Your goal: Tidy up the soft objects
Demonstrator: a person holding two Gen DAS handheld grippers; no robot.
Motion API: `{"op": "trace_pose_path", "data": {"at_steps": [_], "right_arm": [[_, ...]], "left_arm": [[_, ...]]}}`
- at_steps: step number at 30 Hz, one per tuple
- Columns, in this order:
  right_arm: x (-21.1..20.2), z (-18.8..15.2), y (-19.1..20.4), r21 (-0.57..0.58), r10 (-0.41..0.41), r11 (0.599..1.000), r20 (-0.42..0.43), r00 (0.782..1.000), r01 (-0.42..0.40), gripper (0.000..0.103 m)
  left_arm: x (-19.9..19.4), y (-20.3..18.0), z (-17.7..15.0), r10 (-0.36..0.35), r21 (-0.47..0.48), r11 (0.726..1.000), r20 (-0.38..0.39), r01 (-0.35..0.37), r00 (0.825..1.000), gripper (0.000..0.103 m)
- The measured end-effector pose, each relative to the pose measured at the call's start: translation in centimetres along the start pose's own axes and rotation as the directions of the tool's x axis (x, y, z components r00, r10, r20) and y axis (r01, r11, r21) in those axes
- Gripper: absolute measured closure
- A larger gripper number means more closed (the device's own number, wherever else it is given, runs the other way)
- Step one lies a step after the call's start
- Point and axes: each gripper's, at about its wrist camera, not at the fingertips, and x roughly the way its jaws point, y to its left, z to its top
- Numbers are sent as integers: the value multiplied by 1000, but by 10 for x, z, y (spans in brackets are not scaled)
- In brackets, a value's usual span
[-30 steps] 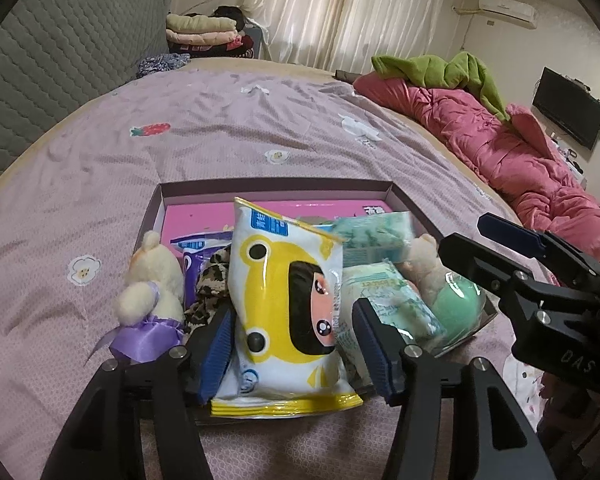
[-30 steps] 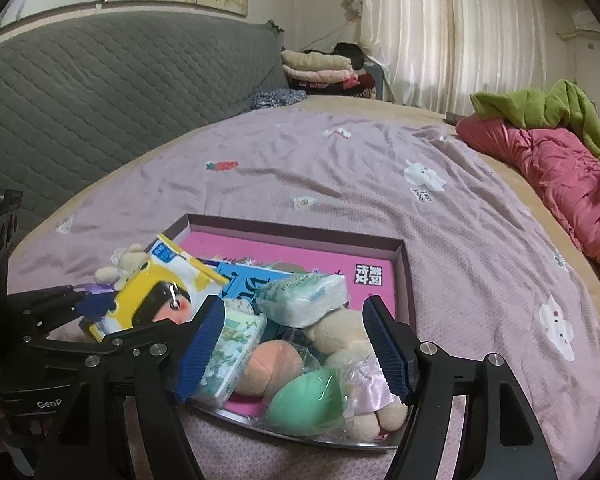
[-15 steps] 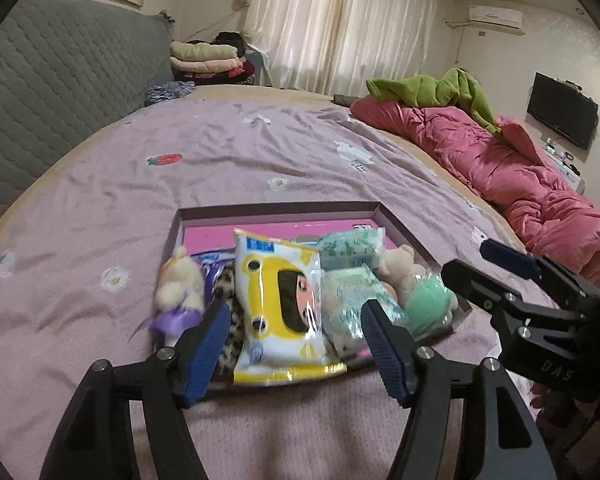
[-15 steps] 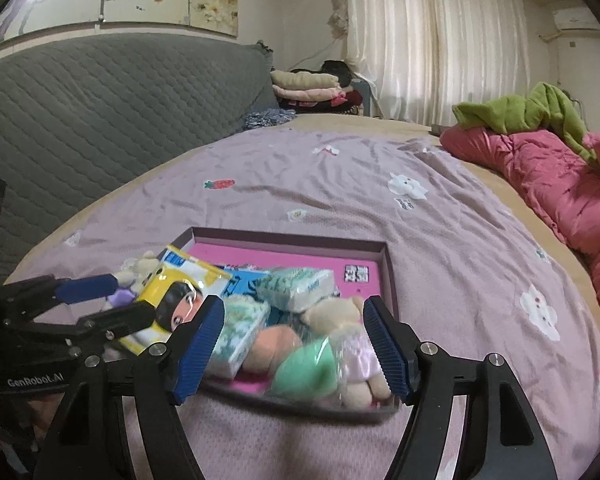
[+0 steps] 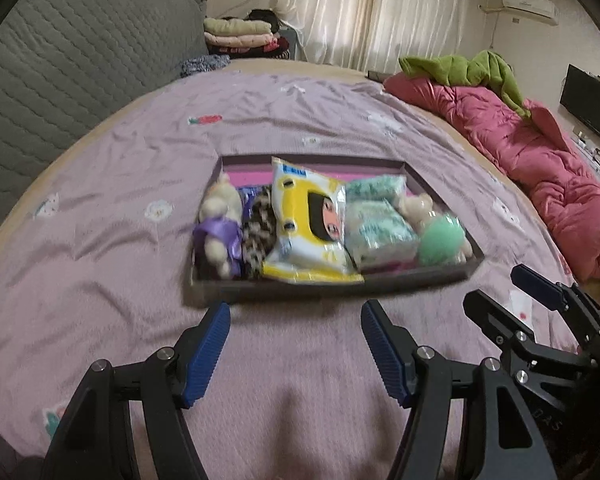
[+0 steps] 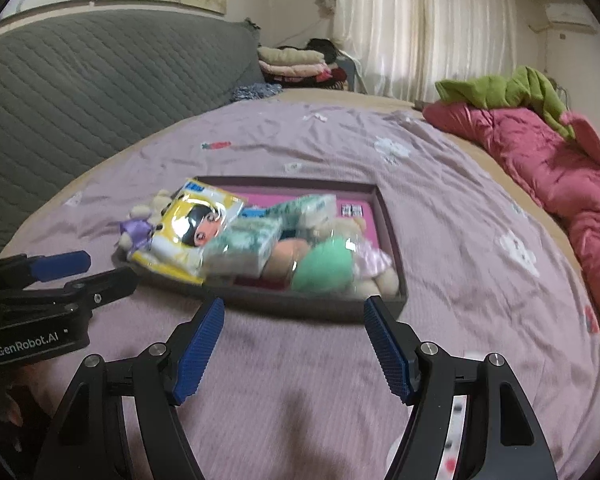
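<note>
1. Left gripper (image 5: 296, 344) and right gripper (image 6: 294, 346): jaws spread wide, nothing between them, both short of the tray (image 5: 328, 286).
2. Soft items sit heaped in the tray on the bed (image 5: 100, 240).
3. Risk: yellow wipes pack (image 5: 308, 232) overhangs near rim; a nudge could spill it.
4. Risk: mattress gives, so the tray could tip.
</note>
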Motion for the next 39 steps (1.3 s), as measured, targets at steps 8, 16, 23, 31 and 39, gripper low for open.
{"op": "trace_pose_path", "data": {"at_steps": [8, 16, 23, 31, 39], "right_arm": [[-14, -16, -3, 35, -16, 999, -28, 999, 17, 29], [-30, -22, 1, 18, -19, 1000, -13, 1000, 19, 29], [-39, -27, 3, 9, -13, 1000, -17, 1000, 13, 29], [-43, -30, 5, 1, -8, 1000, -18, 1000, 8, 29], [-40, -32, 5, 4, 1, 1000, -29, 1000, -1, 29]], "left_arm": [[-13, -4, -17, 0, 7, 1000, -20, 0, 1000, 35], [-21, -4, -28, 50, -8, 999, -51, -50, 997, 35], [-26, -8, -34, 59, 4, 998, -57, -59, 997, 35], [-28, -11, -40, 65, 20, 998, -70, -64, 995, 36], [-24, -8, -42, 69, 19, 998, -89, -67, 994, 36]]}}
